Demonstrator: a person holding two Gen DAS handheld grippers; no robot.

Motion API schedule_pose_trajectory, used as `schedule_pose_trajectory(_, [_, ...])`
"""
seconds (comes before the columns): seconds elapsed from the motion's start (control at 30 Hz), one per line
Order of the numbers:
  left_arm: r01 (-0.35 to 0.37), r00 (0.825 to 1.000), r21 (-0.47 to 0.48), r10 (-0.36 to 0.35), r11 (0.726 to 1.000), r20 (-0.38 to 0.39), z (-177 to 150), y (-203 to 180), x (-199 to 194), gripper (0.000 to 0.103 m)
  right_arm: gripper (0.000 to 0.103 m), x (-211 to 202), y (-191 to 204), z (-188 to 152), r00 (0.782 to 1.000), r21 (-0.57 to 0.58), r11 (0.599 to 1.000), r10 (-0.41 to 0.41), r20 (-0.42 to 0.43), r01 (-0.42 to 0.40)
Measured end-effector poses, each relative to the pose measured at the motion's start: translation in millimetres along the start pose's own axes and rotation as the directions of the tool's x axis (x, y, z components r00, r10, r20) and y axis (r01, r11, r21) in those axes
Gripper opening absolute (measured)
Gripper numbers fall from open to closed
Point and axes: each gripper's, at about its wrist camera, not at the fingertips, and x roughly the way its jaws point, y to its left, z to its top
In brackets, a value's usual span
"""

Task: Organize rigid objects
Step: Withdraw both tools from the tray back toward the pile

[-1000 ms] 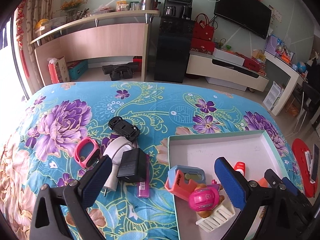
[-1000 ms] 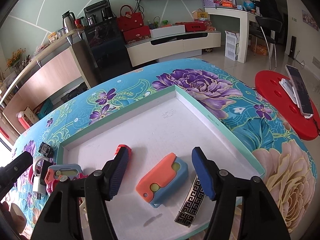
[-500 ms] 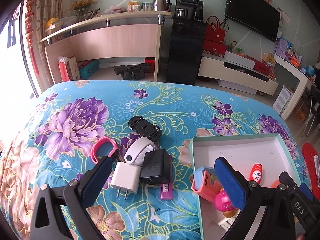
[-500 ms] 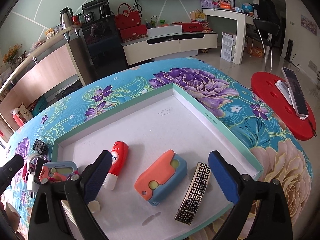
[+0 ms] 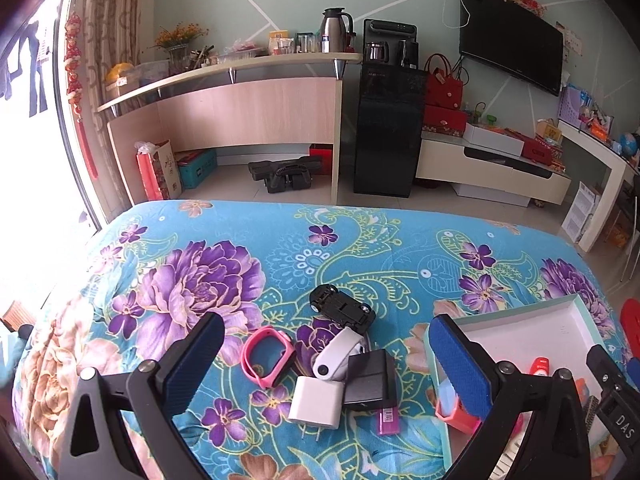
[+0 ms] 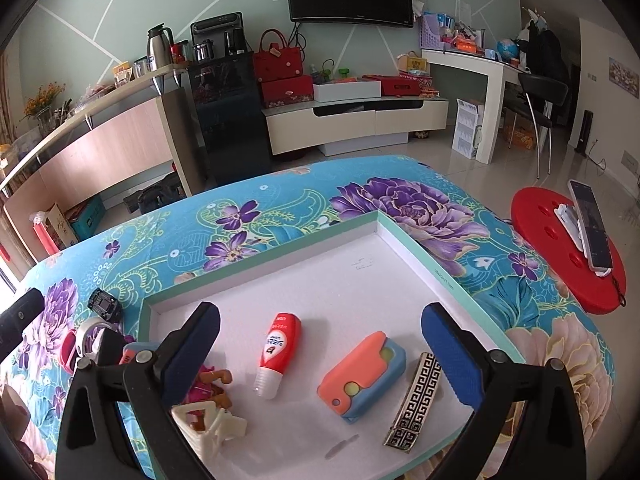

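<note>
Rigid objects are what I am sorting, and they lie in two groups: some already in the shallow box (image 6: 416, 264), the rest in a heap on the flowered cloth (image 5: 248, 232) just beside it.

My left gripper (image 5: 324, 364) hangs with its jaws wide apart and nothing between them, above the heap. Under it I see the white charger (image 5: 317, 402), prongs toward me, touching the black adapter (image 5: 370, 378). A small magenta piece (image 5: 389, 420) pokes out from under the adapter. The white band (image 5: 336, 354) leans over both, the pink watch frame (image 5: 267, 356) lies just beside it, and the black toy car (image 5: 342, 309) sits upside down at the far edge of the heap.

My right gripper (image 6: 320, 354) is likewise spread wide and empty, over the box. Between its blue pads (image 6: 450, 360) lie the red tube (image 6: 278, 354) and the orange and blue case (image 6: 362, 376); the patterned black and gold bar (image 6: 414, 404) is near the right pad. At the near left corner are a white toy basket (image 6: 210, 426) and something pink and brown that I cannot make out.

I judge the job roughly half done: several pieces are boxed and about six are still on the cloth. The left gripper is best placed for the next pick, probably the charger or the adapter.
</note>
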Motion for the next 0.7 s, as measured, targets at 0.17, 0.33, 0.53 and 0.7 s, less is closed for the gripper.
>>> schedule_pose_trajectory(0.17, [-0.064,0.997,0.014,0.063,0.998,0.033,18.4,22.0,-2.9,0.103,0.101,-12.9,25.9,14.6,0.998,-0.033,0.998,0.063,0.029,-0.062])
schedule_pose_trajectory(0.33, [-0.115,0.993,0.005,0.115,0.993,0.038,40.4,46.4,1.5,0.103,0.101,-14.6,56.6,25.9,0.989,-0.066,0.987,0.147,0.014,-0.145])
schedule_pose_trajectory(0.53, [-0.144,0.989,-0.031,0.145,0.989,0.016,55.1,72.0,7.3,0.103,0.101,-10.0,93.0,27.1,0.978,-0.101,0.973,0.209,-0.005,-0.208])
schedule_pose_trajectory(0.7, [-0.158,0.986,-0.096,0.152,0.983,-0.065,37.6,86.9,26.1,0.103,0.101,2.2,124.1,14.6,0.967,-0.146,0.956,0.247,-0.059,-0.253])
